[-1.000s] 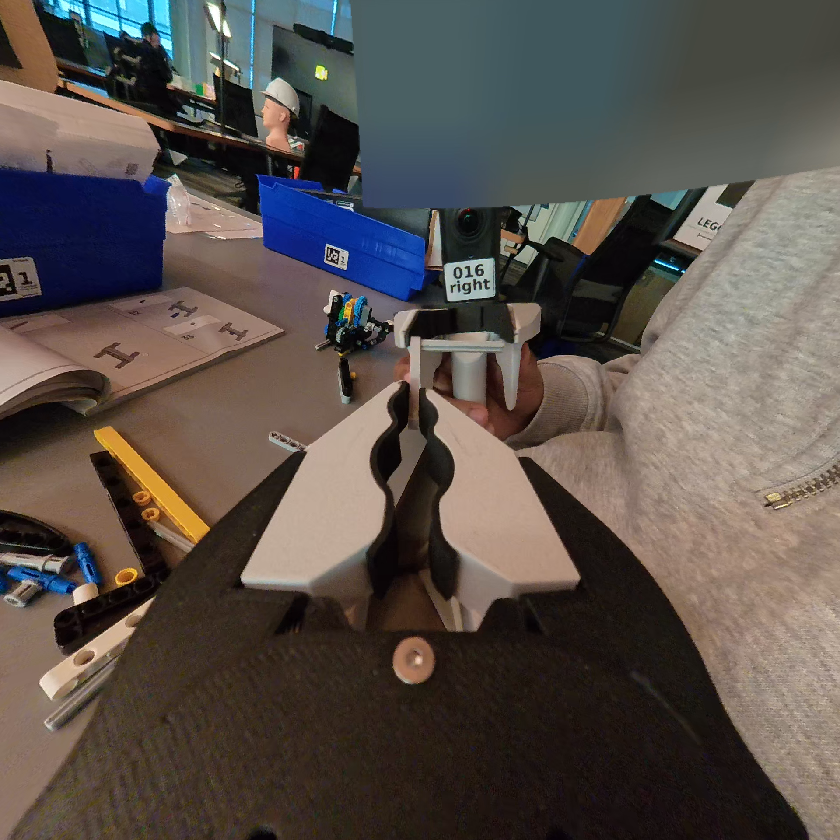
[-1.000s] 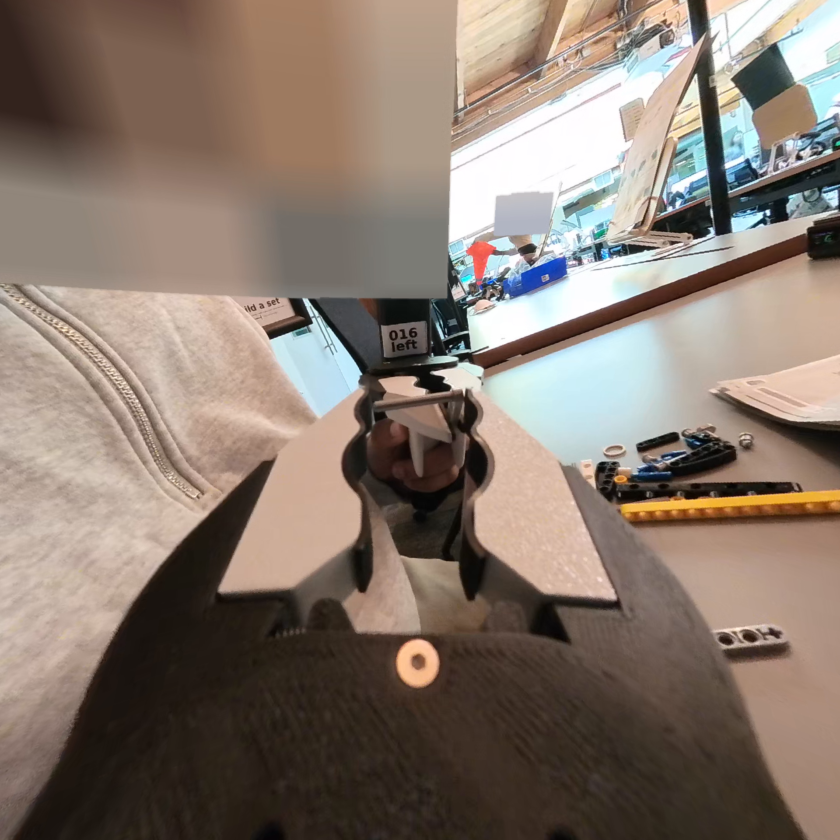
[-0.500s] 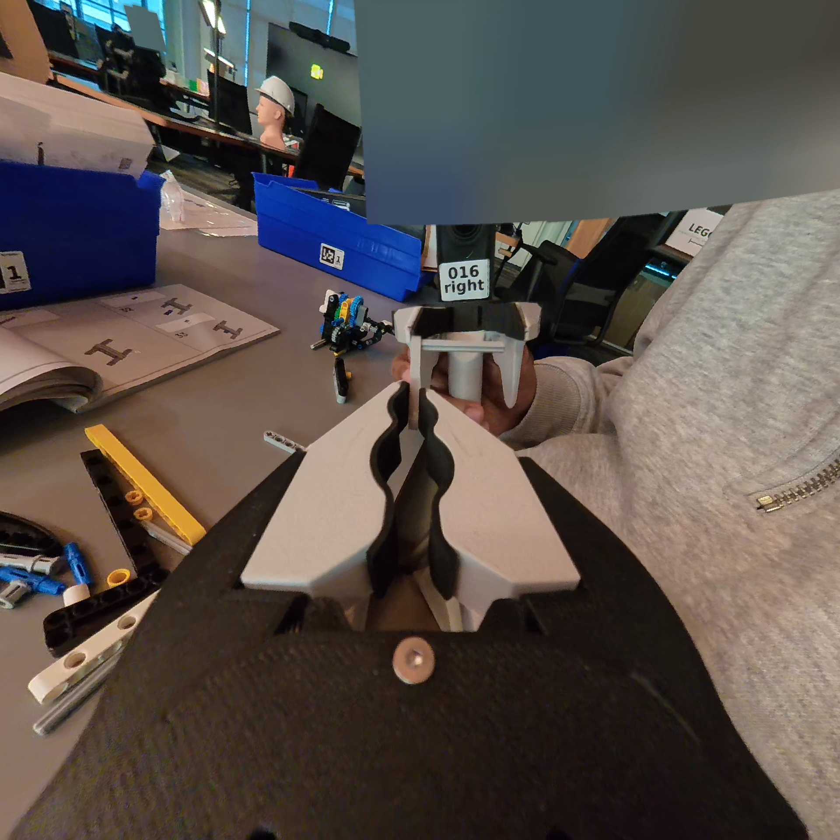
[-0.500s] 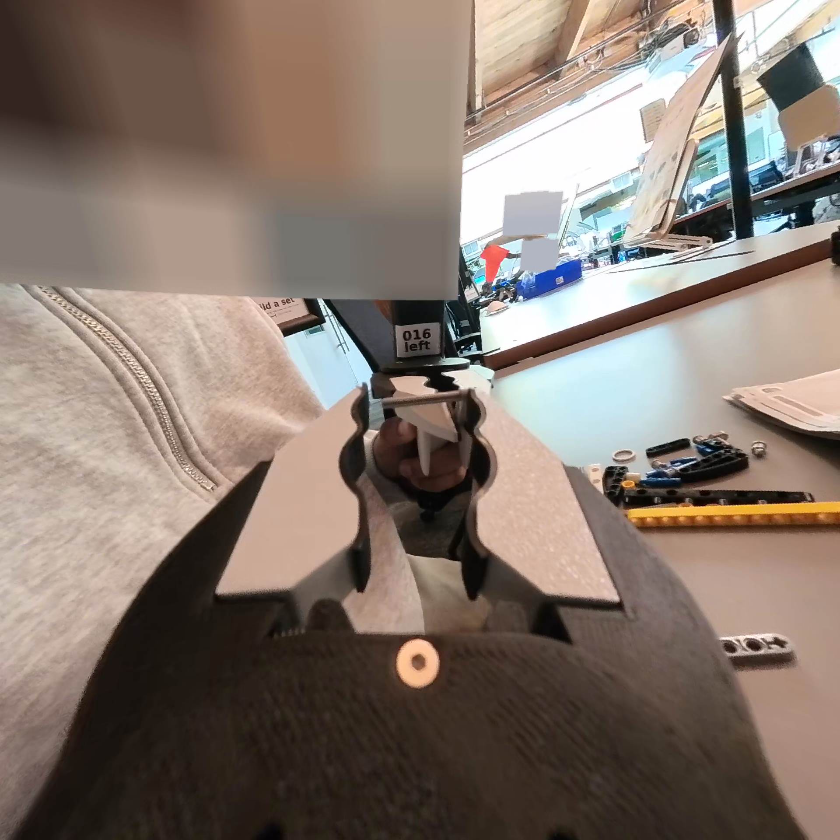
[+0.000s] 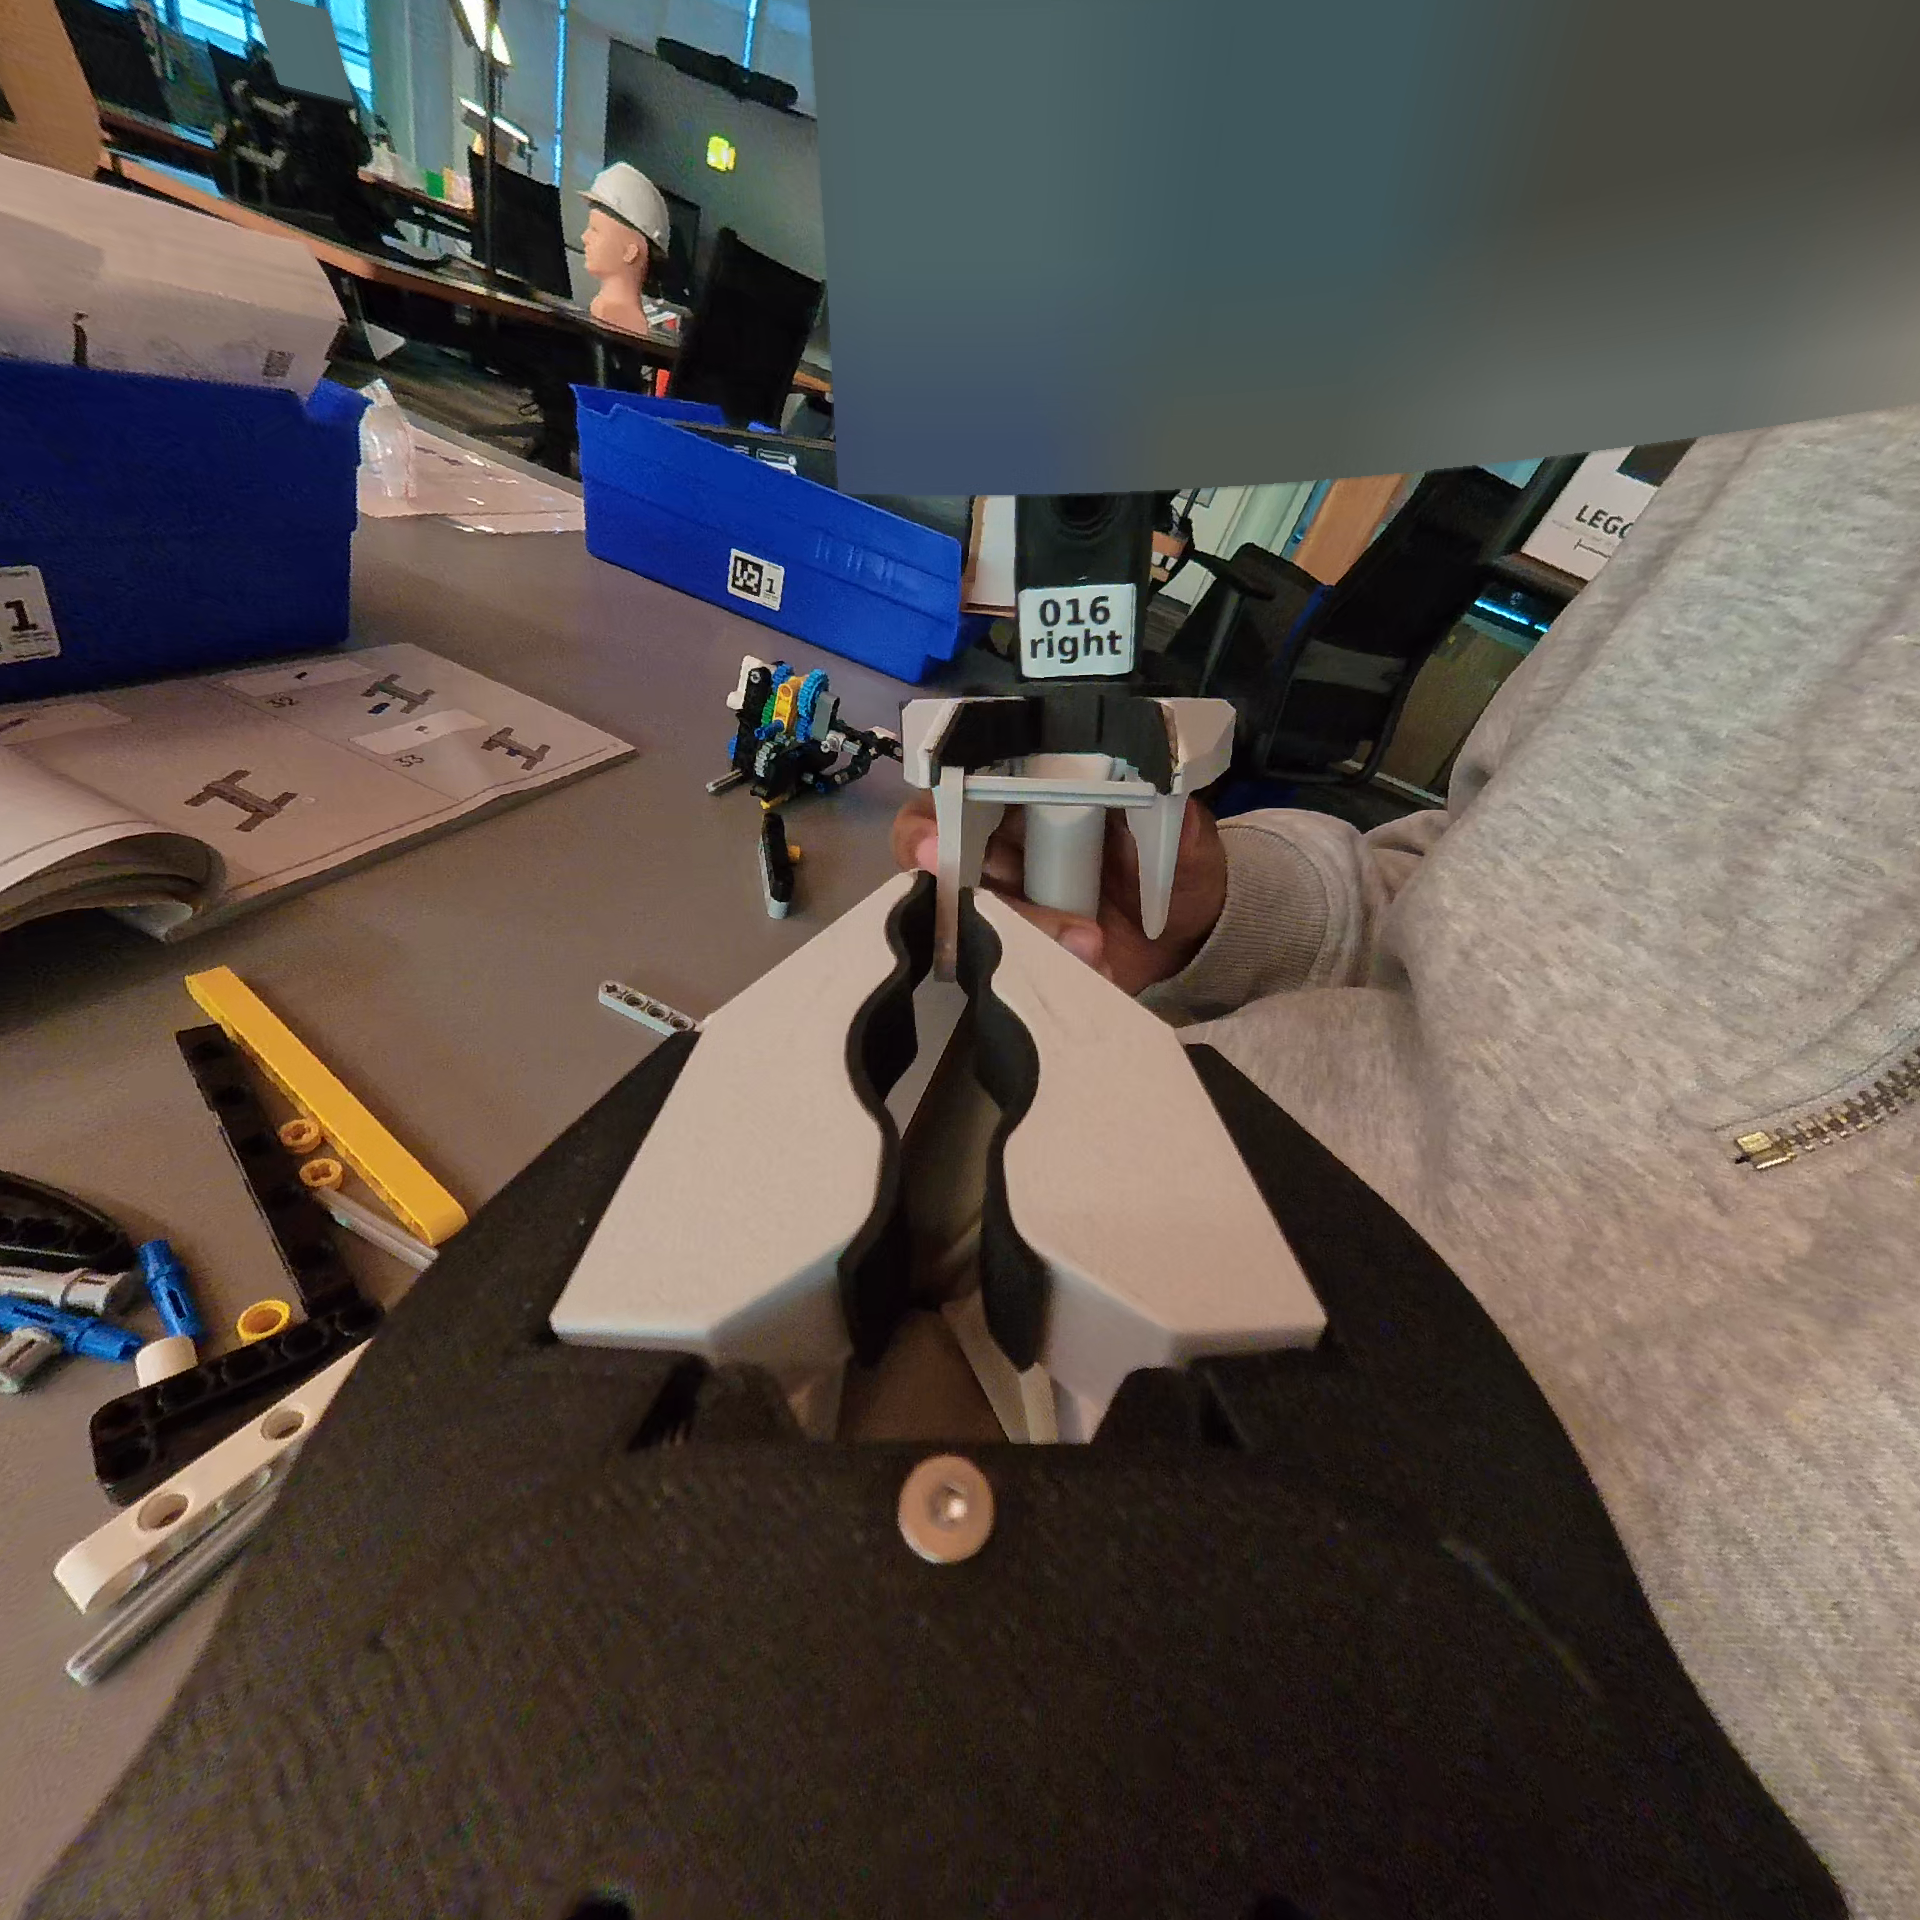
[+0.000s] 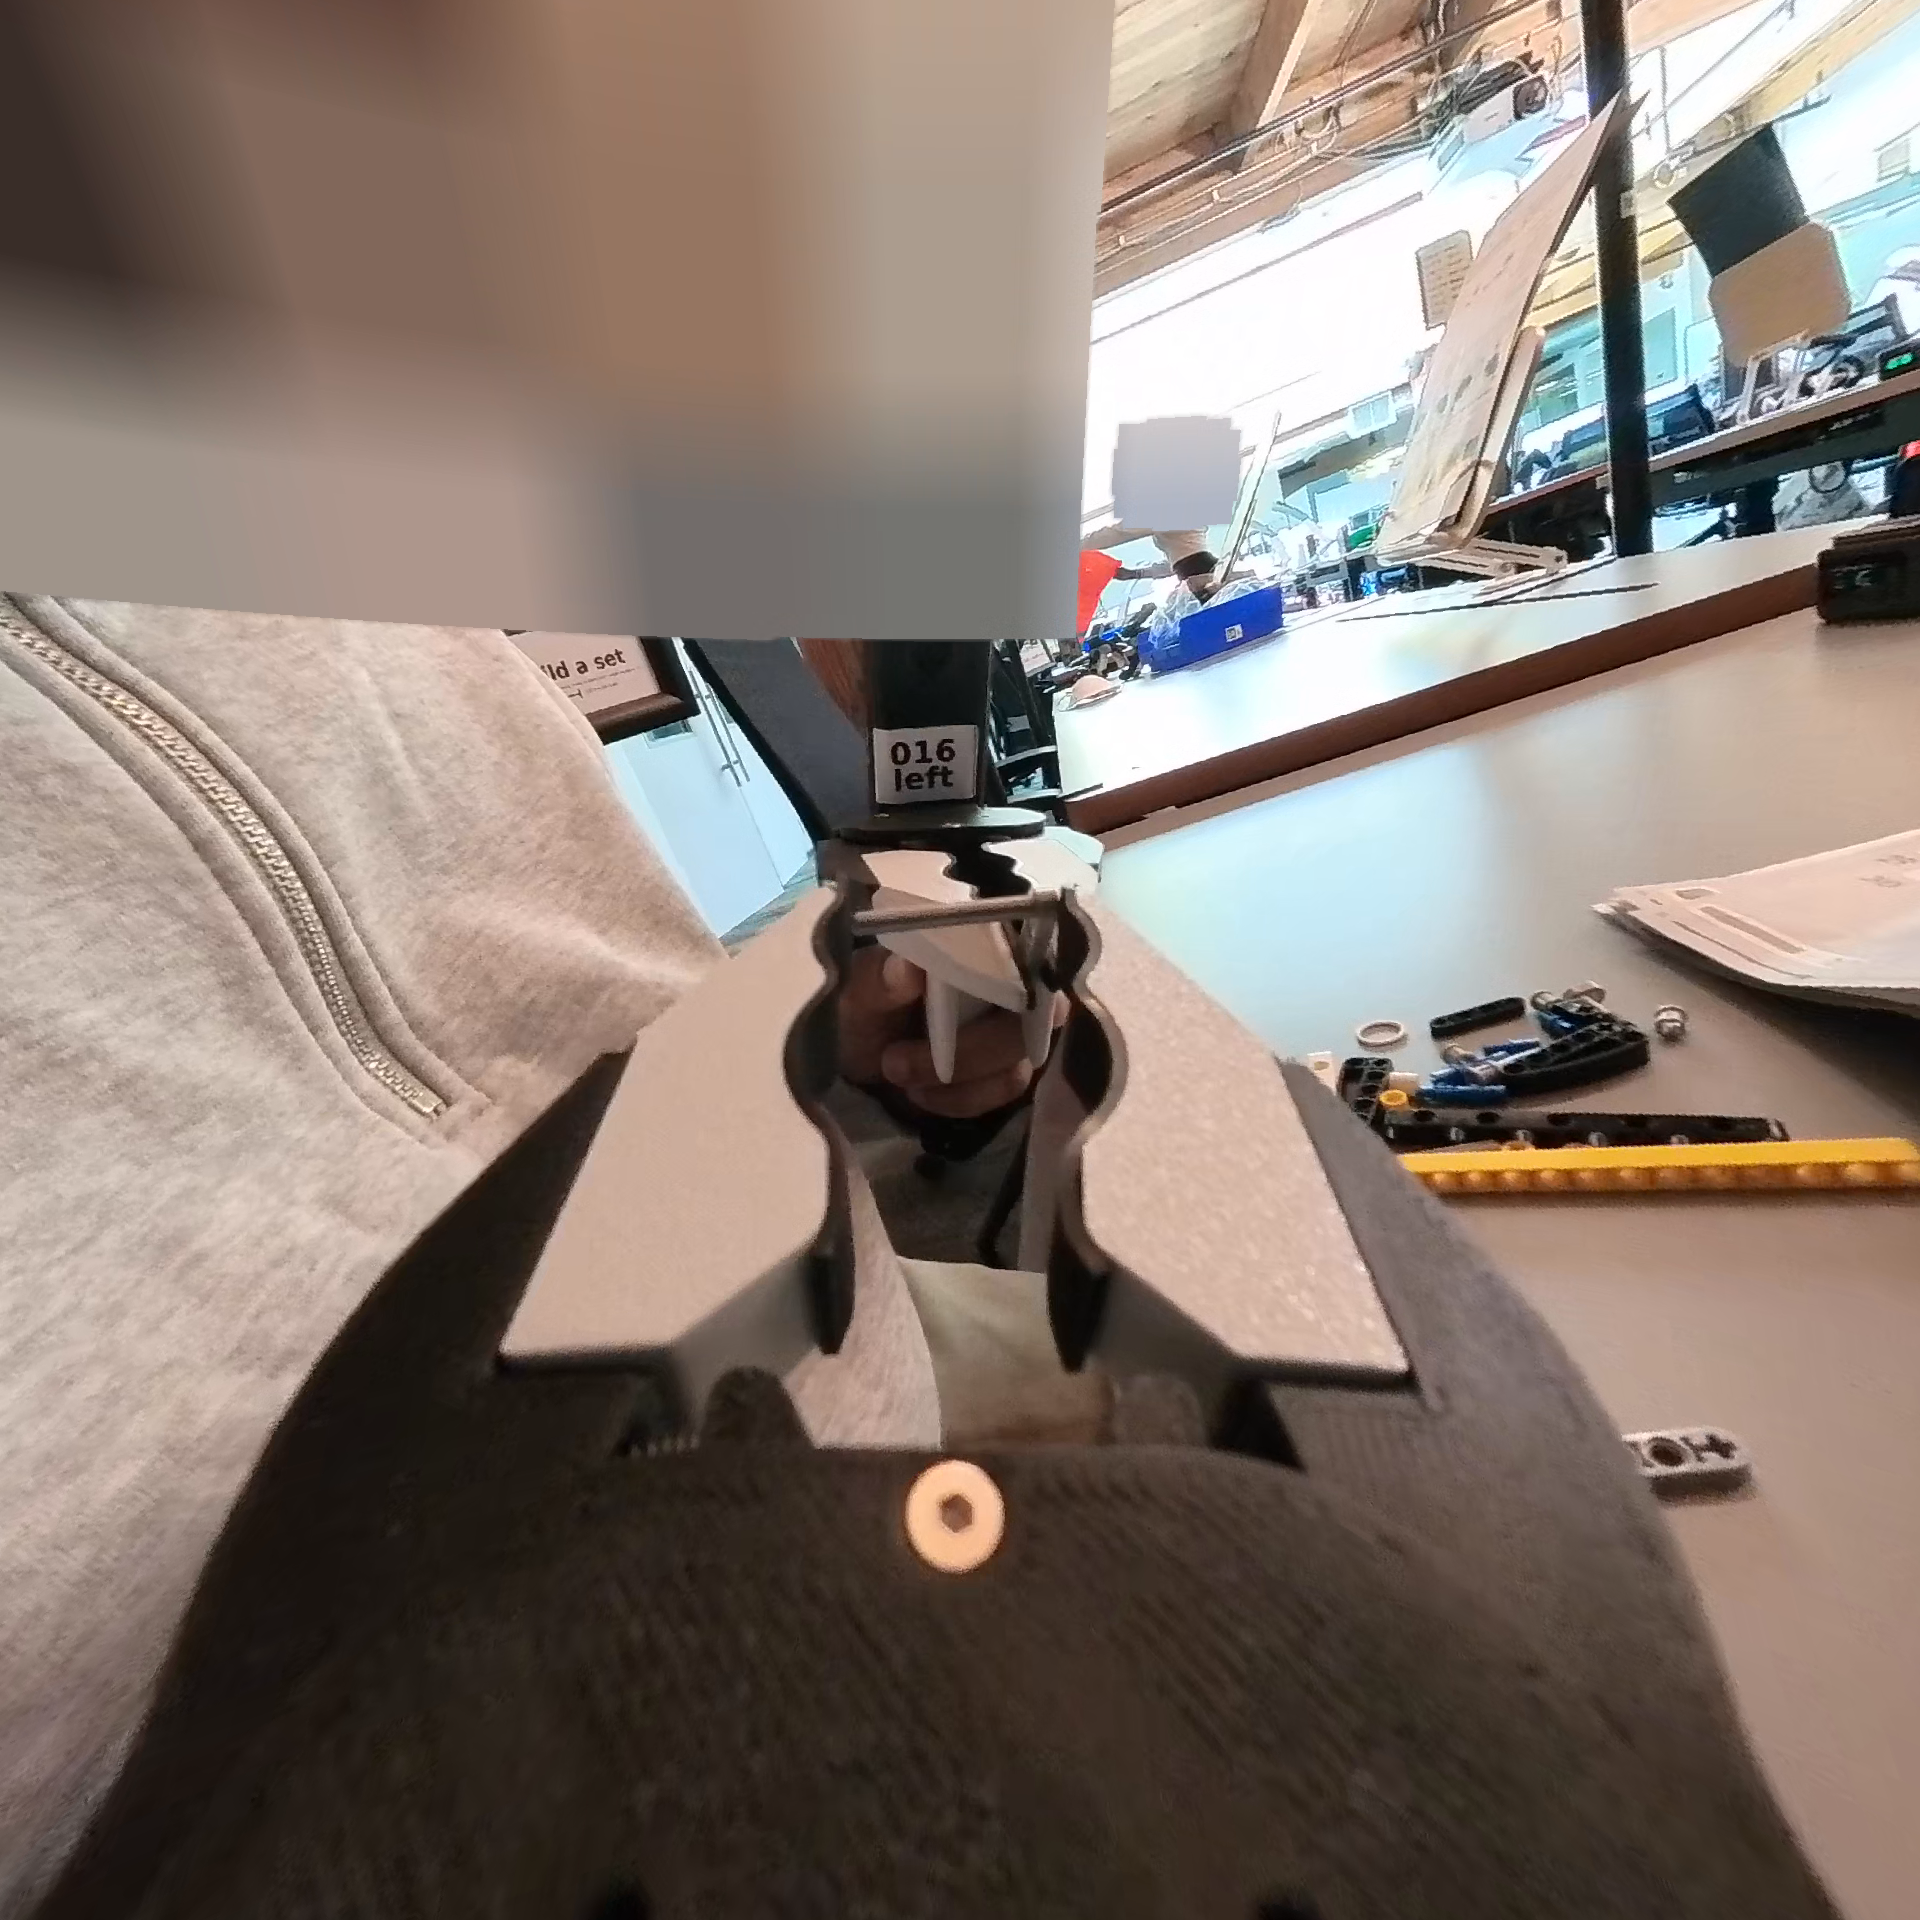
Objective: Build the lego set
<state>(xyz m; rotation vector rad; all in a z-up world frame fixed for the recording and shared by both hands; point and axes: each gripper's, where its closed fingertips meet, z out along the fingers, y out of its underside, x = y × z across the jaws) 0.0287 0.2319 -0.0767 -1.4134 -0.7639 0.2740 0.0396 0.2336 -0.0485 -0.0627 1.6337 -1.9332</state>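
Observation:
My right gripper holds a thin grey axle lengthwise between its two fingertips, jaws set apart by the axle's length, raised above the table in front of a grey hoodie. It faces me in the left wrist view, with the axle across its tips. My left gripper is almost fully shut. A thin grey piece stands between its tips at one end of the axle. That piece hangs by the right finger in the right wrist view, with the left gripper just behind it.
On the grey table lie a small multicoloured partial build, a yellow beam, a black beam, loose blue and black parts, a short grey beam and an open booklet. Two blue bins stand behind. Only a small space, under 4 cm, lies between the two pairs of fingers. Both grippers' tips are roughly 15 cm from the yellow beam.
Both grippers stay joined at the axle and drift slightly together. Neither jaw has opened or closed, and nothing on the table has moved.

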